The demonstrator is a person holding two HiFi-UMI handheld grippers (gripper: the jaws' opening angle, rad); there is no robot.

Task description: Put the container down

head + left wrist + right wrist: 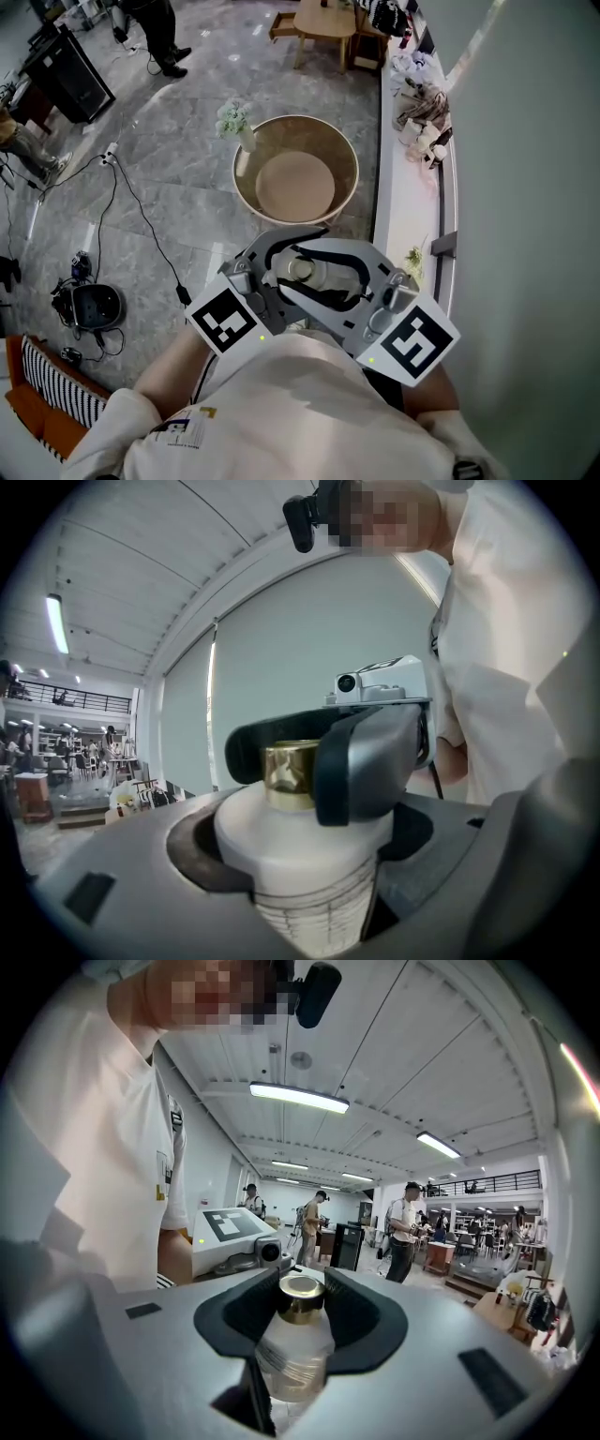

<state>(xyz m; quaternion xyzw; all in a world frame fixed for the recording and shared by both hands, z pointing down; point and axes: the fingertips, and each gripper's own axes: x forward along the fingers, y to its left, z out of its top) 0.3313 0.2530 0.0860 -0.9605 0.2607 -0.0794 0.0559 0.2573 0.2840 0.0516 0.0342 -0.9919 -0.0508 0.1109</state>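
Container [302,271]: a pale bottle with a gold cap [301,1287], upright, held off the floor [169,187] close in front of your chest. Left gripper [272,267]: you have its jaws closed around the bottle's body just under the shoulder, with the cap standing above them. Right gripper [361,277]: it comes from the opposite side, and its dark pads clasp the same bottle below the neck. The two grippers face each other, each showing in the other's view. Tub [347,164]: round and tan, standing on the floor just beyond the container. Flowers [232,118]: a pale sprig at the tub's far left rim. Ledge [398,216]: white, running along your right, with small clutter at its far end.
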